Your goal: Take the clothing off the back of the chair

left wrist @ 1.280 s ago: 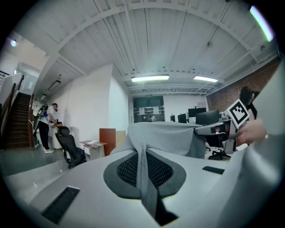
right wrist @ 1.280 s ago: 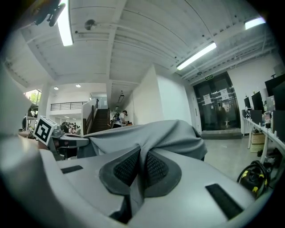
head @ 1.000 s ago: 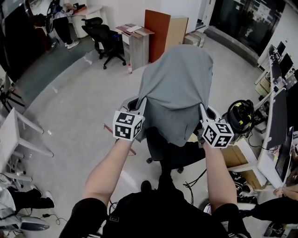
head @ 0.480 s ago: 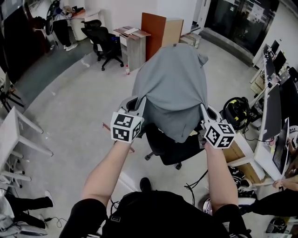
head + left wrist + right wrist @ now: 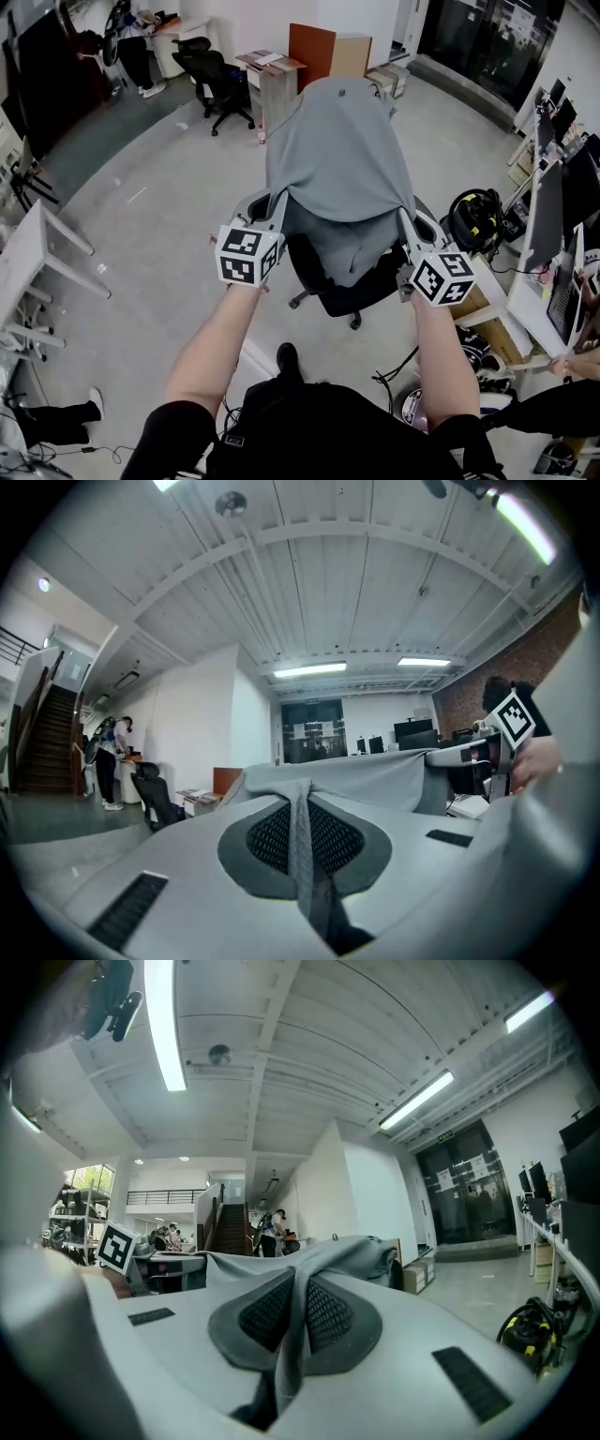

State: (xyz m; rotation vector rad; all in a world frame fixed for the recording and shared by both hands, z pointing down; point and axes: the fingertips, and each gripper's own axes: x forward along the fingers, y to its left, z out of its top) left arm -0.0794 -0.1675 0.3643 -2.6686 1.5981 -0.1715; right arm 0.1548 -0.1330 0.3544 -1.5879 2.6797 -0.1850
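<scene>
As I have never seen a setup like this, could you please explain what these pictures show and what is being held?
There is no robot here: a person holds a hand-held gripper in each hand. The head view comes from a camera on the person's head and looks steeply down at the left gripper and the right gripper. The two gripper views come from cameras that ride on the grippers, each looking along its own jaws. A grey garment is draped over the back of a black office chair. The jaws of both grippers are shut on a fold of its fabric, one gripper at each side.
</scene>
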